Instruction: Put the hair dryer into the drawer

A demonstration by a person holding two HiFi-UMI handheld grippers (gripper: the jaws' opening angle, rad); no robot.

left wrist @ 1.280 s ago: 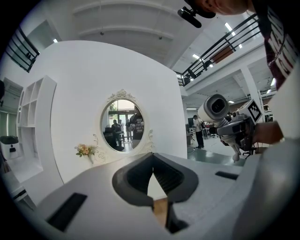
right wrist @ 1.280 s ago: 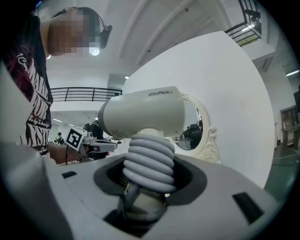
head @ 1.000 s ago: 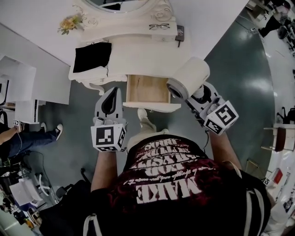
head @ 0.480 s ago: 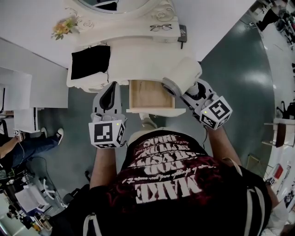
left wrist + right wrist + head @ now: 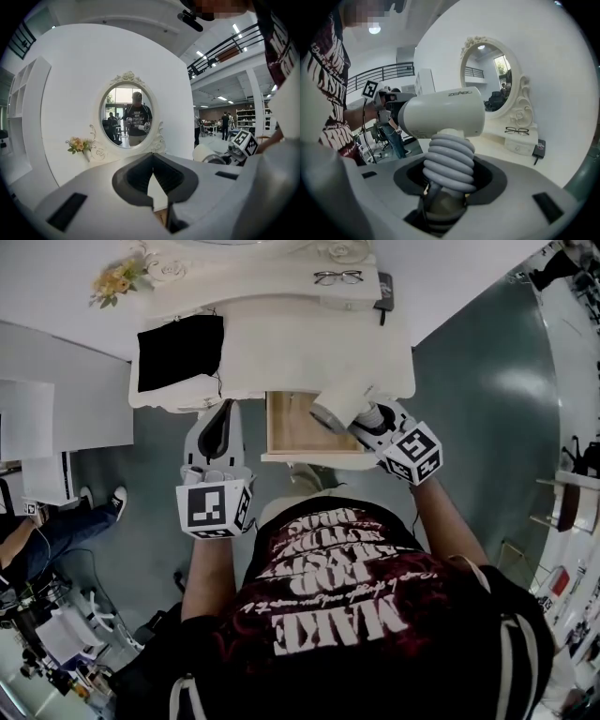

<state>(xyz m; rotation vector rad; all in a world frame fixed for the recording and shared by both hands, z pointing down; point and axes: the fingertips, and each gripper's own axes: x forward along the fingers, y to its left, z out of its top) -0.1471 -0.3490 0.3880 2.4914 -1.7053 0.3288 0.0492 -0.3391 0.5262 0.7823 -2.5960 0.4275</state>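
A white hair dryer (image 5: 339, 404) hangs over the right part of the open wooden drawer (image 5: 289, 424) of the white dressing table (image 5: 281, 343). My right gripper (image 5: 364, 420) is shut on its handle, which is wrapped in a grey coiled cord (image 5: 449, 161). The barrel (image 5: 445, 115) lies crosswise above the jaws of that gripper (image 5: 445, 187). My left gripper (image 5: 225, 409) is shut and holds nothing, just left of the drawer, below the table's front edge. In the left gripper view the jaws of that gripper (image 5: 153, 176) meet, and the dryer (image 5: 206, 153) shows at the right.
On the tabletop lie a black cloth (image 5: 180, 351), glasses (image 5: 337, 277) and a dark device (image 5: 384, 294). Flowers (image 5: 112, 279) and an oval mirror (image 5: 127, 115) stand at the back. A white cabinet (image 5: 47, 418) and a seated person's legs (image 5: 56, 526) are at the left.
My right gripper has come down with the hair dryer, from beside the tabletop to just over the open drawer. The left gripper has drifted a little toward the table's front.
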